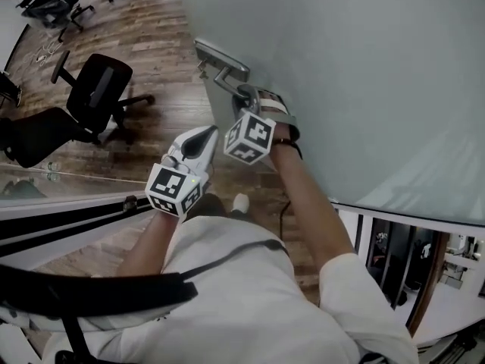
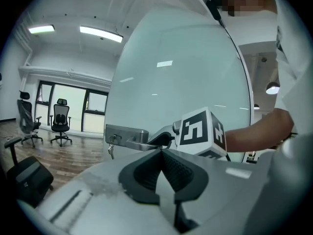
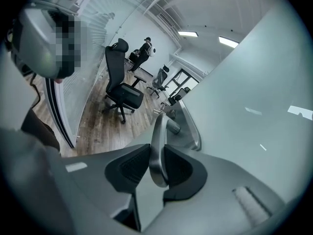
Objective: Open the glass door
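Note:
The frosted glass door (image 1: 364, 67) fills the right side of the head view. Its metal lever handle (image 1: 220, 78) sticks out from a lock plate near the door's edge. My right gripper (image 1: 246, 101) is shut on the free end of that lever; in the right gripper view the lever handle (image 3: 157, 141) runs upright between the two pads, which press on it from both sides. My left gripper (image 1: 204, 135) hangs just left of and below the handle, apart from it, shut with nothing in it. In the left gripper view the lever handle (image 2: 139, 144) lies straight ahead of that gripper (image 2: 161, 152).
Keys (image 2: 111, 152) hang from the lock plate. A black office chair (image 1: 95, 97) stands on the wooden floor to the left, with more chairs (image 1: 53, 6) farther back. A glass partition with a dark floor track (image 1: 68, 211) runs along the lower left.

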### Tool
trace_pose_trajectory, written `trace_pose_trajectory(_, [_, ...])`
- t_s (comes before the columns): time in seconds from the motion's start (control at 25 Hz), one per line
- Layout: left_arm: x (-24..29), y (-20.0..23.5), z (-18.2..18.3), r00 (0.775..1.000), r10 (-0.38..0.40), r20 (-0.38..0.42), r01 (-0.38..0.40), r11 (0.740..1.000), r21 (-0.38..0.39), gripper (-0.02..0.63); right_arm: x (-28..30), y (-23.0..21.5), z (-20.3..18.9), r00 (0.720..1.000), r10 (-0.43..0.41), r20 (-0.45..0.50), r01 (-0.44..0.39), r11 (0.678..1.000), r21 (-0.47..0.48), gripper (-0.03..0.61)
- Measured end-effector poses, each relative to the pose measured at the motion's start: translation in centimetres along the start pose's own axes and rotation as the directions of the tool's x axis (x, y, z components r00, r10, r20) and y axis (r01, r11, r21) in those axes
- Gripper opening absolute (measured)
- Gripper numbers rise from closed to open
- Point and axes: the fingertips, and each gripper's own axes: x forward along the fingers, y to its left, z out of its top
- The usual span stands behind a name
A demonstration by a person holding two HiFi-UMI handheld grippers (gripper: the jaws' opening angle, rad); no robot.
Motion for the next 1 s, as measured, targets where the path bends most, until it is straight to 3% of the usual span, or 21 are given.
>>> trace_pose_trajectory(0.2, [1.2, 1.4, 0.5, 0.999, 0.04, -0.002, -0.04, 0.999, -0.002, 0.005, 1.6, -2.1, -1.3, 1.0, 0.0, -0.021, 0.001, 1.0, 0.03, 0.097])
trace_pose_trajectory(0.48, [5.6, 4.2, 0.8, 1.0, 0.02, 0.011, -0.02, 1.0, -0.009, 0.005, 4.1, -5.3, -3.2, 0.998, -0.038, -0.059, 0.042, 0.997, 0.065, 0.098])
trace_pose_trajectory(0.68, [9.6, 6.1, 2.4, 0.999, -0.027, 0.031, 0.027, 1.0, 0.001, 0.005, 5.1, -7.1, -4.4, 0.994, -0.064, -0.083, 0.071, 0.994, 0.079, 0.098])
trace_pose_trajectory(0.88, [16.1, 10.5, 4.0, 0.999, -0.002, 0.042, 0.002, 1.0, -0.015, 0.005, 7.9, -10.5, -6.9, 0.991, -0.078, -0.112, 0.09, 0.99, 0.11, 0.098])
trace_pose_trajectory(1.0, [19.4, 12.4, 6.1, 0.997, -0.033, 0.063, 0.033, 0.999, 0.002, 0.005, 8.9, -12.1, -7.8, 0.987, -0.086, -0.135, 0.103, 0.987, 0.126, 0.098])
